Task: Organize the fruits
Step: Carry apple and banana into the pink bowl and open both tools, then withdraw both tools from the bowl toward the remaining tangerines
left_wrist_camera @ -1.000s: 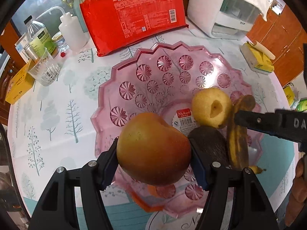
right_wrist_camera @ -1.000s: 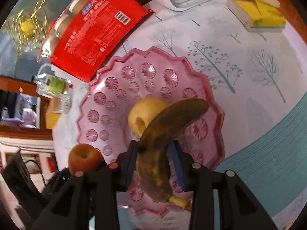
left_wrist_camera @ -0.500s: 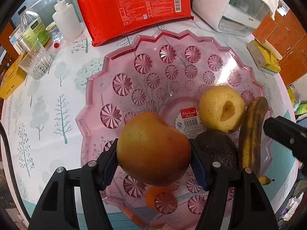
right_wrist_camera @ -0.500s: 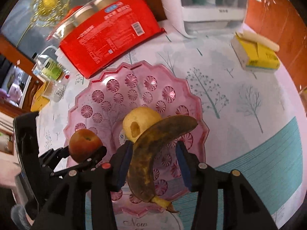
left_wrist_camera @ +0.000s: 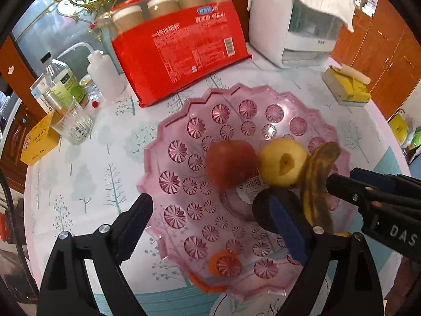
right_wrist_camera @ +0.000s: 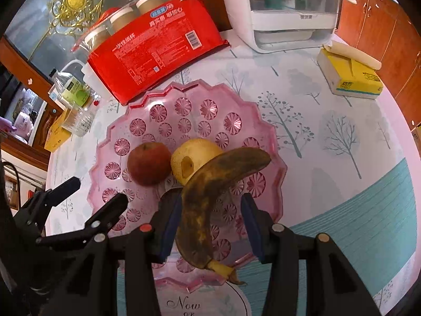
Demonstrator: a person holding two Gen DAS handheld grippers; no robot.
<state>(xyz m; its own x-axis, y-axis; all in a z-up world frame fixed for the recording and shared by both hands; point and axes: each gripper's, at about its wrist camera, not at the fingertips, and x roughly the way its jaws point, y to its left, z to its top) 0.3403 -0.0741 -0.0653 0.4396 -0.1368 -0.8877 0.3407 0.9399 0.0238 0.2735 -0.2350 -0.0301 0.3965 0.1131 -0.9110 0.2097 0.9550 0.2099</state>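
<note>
Only the right wrist cam showed the banana (right_wrist_camera: 210,197) whole, from its dark tip to the yellow stem at the near rim of the pink plate (right_wrist_camera: 273,142); the left wrist cam caught it edge-on (left_wrist_camera: 315,184), partly behind a black finger. The left cam alone showed an orange scrap (left_wrist_camera: 223,263) under the plate's near edge and a dark round object (left_wrist_camera: 265,205), too hidden to identify, behind the left gripper's right pad.

The banana was badly browned, nearly black along the back, w/ yellow only at the stem. The apple (right_wrist_camera: 149,163) was red w/ a yellowish patch; the pear (right_wrist_camera: 194,160) pale yellow, its hollow end facing the cams.

Apple and pear sat touching near the plate's centre, the banana's tip resting against the pear. The left gripper (left_wrist_camera: 210,226) stood wide open, apple ahead of its fingers and apart from them. The right gripper (right_wrist_camera: 210,223) straddled the banana, jaws spread, a gap visible between the right pad and the fruit; contact on the left pad couldn't be told.

A red pack of cups (right_wrist_camera: 155,50) and a yellow tissue box (right_wrist_camera: 350,79) lay beyond the plate.
</note>
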